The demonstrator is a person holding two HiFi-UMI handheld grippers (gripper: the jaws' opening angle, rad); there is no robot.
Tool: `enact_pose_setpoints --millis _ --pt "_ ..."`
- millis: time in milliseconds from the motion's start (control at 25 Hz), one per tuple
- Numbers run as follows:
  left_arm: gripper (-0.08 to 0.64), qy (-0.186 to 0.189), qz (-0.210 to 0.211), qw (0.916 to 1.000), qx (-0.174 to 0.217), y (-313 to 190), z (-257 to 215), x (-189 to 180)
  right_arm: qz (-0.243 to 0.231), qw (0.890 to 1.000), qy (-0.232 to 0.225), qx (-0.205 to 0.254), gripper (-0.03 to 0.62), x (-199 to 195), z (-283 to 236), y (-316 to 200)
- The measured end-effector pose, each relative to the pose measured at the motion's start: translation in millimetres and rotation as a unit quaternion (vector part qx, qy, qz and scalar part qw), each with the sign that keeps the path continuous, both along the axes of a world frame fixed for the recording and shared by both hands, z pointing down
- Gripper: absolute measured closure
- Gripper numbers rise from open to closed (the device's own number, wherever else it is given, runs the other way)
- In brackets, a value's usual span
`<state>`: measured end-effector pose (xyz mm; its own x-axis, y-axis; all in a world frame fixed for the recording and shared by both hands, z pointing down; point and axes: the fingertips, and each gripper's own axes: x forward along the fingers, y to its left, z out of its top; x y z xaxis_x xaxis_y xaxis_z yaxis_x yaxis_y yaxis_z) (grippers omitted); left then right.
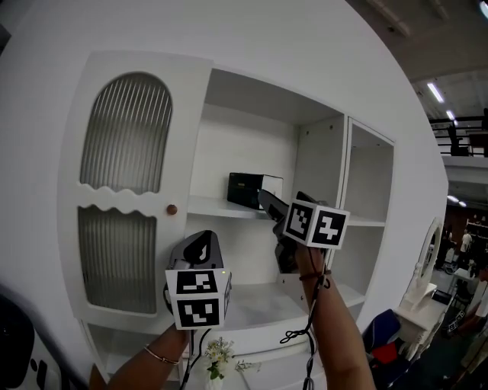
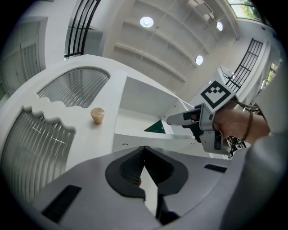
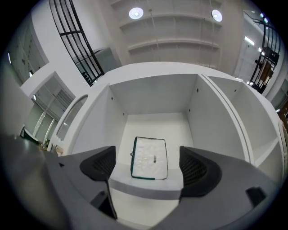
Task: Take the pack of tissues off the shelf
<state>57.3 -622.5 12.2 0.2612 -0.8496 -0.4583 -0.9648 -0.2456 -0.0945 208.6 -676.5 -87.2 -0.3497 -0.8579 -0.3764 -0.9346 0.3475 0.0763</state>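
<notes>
A large hall with a high ceiling, round ceiling lights (image 3: pixel 136 13) and black railings (image 3: pixel 72 40) surrounds a tall white cabinet (image 1: pixel 198 84). On the cabinet's left is an arched door with ribbed glass panes (image 1: pixel 126 137). The middle is an open compartment crossed by a plain white shelf (image 1: pixel 213 207).

The right gripper (image 1: pixel 268 202) is raised to shelf height and pointed straight into the compartment. Its jaws are wide apart, empty, and frame the pack from the front. It looks lined up to reach in and close on the pack. The left gripper (image 1: pixel 200 242) is held lower, in front of the cabinet and apart from the shelf. Its jaws are closed on nothing, and it seems to be held out of the way.

The pack of tissues (image 3: pixel 149 158), white with dark green edging, lies on the shelf a little back from the front edge, untouched. A small round brown knob (image 1: pixel 171 209) sits on the door, and a few white flowers (image 1: pixel 219 354) show below.
</notes>
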Motion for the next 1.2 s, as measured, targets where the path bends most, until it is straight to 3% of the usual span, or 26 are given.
enact_pose_setpoints --millis 400,720,1200 --pt "0.545 -0.003 0.007 1.0 -0.003 -4.3 -8.3 10.5 0.002 0.999 0.034 -0.027 0.155 -12.2 -26.2 -19.0" --pt "0.545 0.001 0.008 1.0 -0.001 -2.9 -10.4 10.6 0.004 0.993 0.081 -0.088 0.15 -19.9 -24.9 -37.8" --pt "0.545 0.005 0.011 0.9999 -0.003 -0.1 -8.3 7.6 0.019 0.981 0.101 -0.165 0.141 -22.9 -16.9 -60.9"
